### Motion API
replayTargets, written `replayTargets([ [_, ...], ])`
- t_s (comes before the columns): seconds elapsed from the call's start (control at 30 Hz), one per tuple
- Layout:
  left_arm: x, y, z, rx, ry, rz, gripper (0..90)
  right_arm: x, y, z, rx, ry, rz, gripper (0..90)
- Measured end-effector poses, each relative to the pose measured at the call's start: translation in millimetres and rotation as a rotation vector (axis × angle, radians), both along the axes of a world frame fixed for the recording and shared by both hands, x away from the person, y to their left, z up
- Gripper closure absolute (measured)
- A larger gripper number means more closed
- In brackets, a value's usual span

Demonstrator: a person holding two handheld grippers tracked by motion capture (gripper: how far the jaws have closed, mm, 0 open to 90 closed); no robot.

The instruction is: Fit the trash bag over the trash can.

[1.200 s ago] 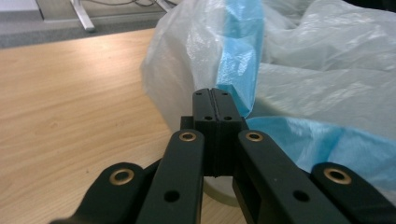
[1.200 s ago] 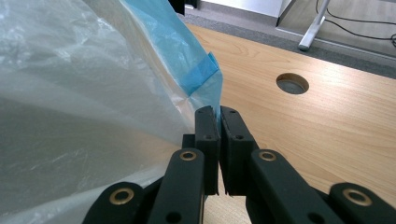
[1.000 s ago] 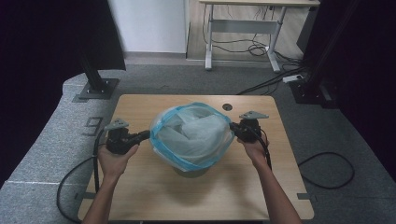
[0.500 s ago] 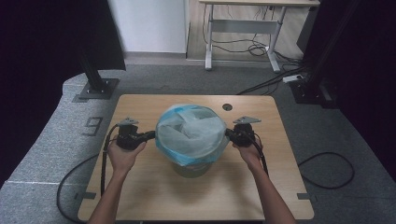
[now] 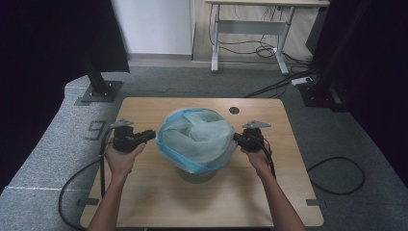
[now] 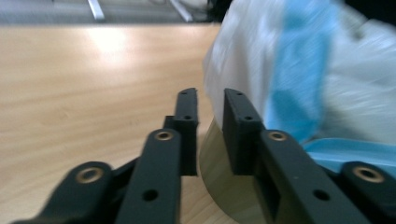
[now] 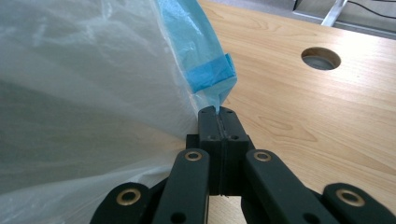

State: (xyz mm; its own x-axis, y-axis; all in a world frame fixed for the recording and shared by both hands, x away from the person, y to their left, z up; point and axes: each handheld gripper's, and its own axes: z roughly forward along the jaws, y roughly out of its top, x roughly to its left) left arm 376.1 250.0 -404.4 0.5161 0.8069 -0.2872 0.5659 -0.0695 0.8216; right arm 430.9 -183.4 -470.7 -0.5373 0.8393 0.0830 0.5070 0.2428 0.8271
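At tabletop centre: plastic bag (image 5: 195, 137), translucent white with blue hem, draped over a small round bin (image 5: 196, 174), its base showing below the hem toward the near edge. Right gripper (image 7: 218, 112) at bag's right side, clenched tight on a pinch of film just under the blue hem, jaws meeting flat. Left gripper (image 6: 208, 100) just beside bag's left side, jaws just parted, slightly apart, nothing pinched between; bag film immediately beyond the fingertips (image 6: 236, 105), olive bin wall below them. Bare wood on all sides of the bag: broad strips toward left and right edges, widest toward near edge. Cable hole (image 5: 234, 110) near far edge, clear of bag.
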Motion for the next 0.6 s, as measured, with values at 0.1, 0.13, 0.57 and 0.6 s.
replayTargets([
  [0.1,-11.5,2.8,14.5,-0.010,-0.059,-0.026,66.3,-0.8,-1.2,1.6,0.000,-0.001,-0.003,88.6],
  [0.13,-13.5,1.9,17.5,-0.010,-0.069,-0.037,62.0,-1.1,-0.9,1.8,-0.001,-0.001,-0.003,88.6],
  [0.57,2.8,-36.2,33.2,0.079,-0.056,-0.134,48.2,-2.5,0.0,4.7,-0.006,-0.006,0.001,88.6],
  [0.6,5.4,-37.2,32.9,0.078,-0.049,-0.136,51.2,-2.5,-0.1,4.8,-0.005,-0.007,0.001,88.6],
])
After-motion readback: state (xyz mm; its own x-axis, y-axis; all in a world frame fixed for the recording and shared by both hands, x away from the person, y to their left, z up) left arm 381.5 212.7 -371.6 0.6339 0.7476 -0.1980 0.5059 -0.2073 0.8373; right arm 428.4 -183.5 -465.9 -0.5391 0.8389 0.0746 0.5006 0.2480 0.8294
